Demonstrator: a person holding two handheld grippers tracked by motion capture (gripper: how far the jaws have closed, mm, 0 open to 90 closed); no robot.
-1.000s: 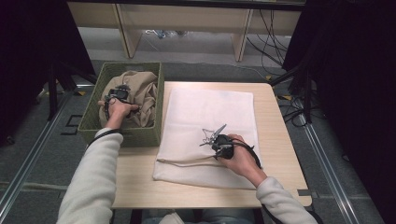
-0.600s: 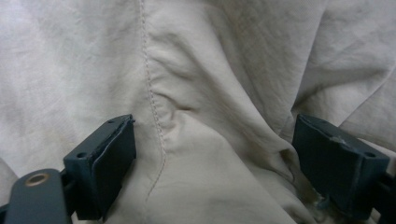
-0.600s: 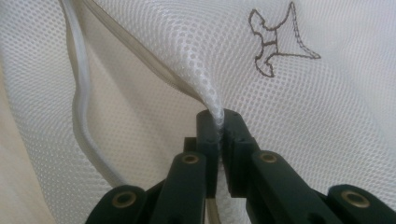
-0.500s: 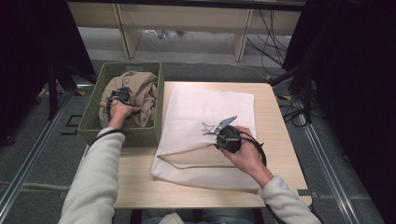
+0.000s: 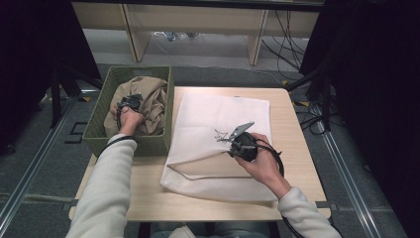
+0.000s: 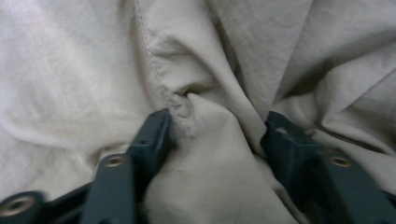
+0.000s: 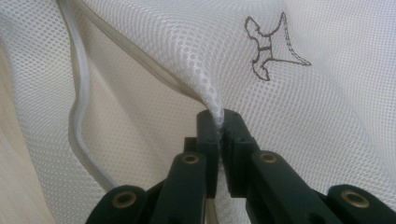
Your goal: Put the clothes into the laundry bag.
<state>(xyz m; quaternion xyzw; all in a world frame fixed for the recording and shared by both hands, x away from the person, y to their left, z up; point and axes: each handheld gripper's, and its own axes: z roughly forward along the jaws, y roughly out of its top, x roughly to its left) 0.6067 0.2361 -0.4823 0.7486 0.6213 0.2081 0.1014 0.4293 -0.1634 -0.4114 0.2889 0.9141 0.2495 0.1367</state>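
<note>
1. Looks like laundry-bagging: the beige garment sits bunched in the green woven basket hanging off the surface's left edge, and the white mesh bag lies flat across the middle of the surface.
2. The right gripper is clamped tight on a fold of the mesh, lifting the top layer so the bag's near left corner gapes open. You can see the net pinched right between its jaws in the right gripper view.
3. The left gripper is down in the basket, and its jaws have just been closing on a hump of the garment. The fabric is bunched between them and both pads look pressed into it.
4. To do this well, I'd say grab a fat fold near the seam, not one thin layer, so it doesn't slip out. Keep the bag's mouth held high and wide.
5. Textures: the garment is soft, crumpled woven cloth with a stitched seam. The bag is fine honeycomb net with a small embroidered outline and a corded edge.
</note>
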